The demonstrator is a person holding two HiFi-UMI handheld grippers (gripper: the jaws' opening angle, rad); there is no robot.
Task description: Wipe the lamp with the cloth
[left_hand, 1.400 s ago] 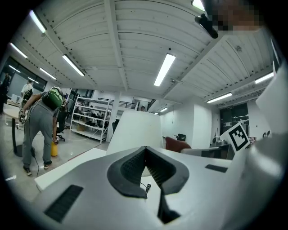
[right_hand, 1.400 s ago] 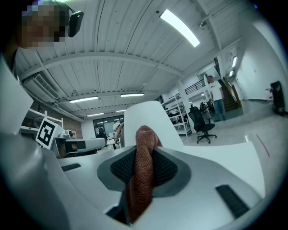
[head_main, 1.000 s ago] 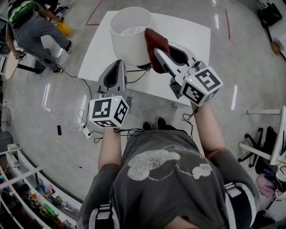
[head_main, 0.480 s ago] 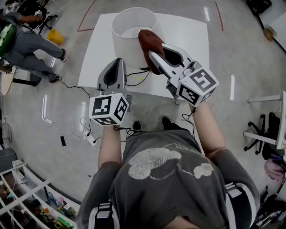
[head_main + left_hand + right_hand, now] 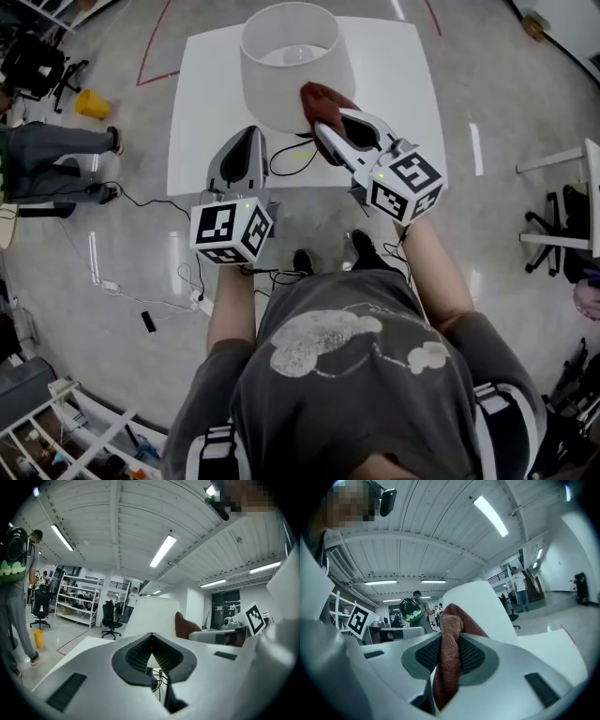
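Observation:
A white lamp (image 5: pixel 292 66) with a wide drum shade stands on the white table (image 5: pixel 394 84). My right gripper (image 5: pixel 323 120) is shut on a rust-brown cloth (image 5: pixel 324 101), and the cloth presses against the shade's near right side. In the right gripper view the cloth (image 5: pixel 449 658) hangs between the jaws with the lamp shade (image 5: pixel 480 606) just behind. My left gripper (image 5: pixel 246 139) hovers at the table's near edge, left of the lamp base, shut with nothing held. The left gripper view shows the shade (image 5: pixel 152 616) ahead and the cloth (image 5: pixel 186 625) at its right.
A black cable (image 5: pixel 286 159) trails from the lamp over the table's near edge to the floor. Cables and a power strip (image 5: pixel 197 298) lie on the floor at left. A person (image 5: pixel 47 159) is at the far left. Office chairs (image 5: pixel 553 234) stand at right.
The right gripper with the cloth has slid down the shade's side, from near the rim toward its lower edge. The head view has shifted, so the lamp appears higher in frame.

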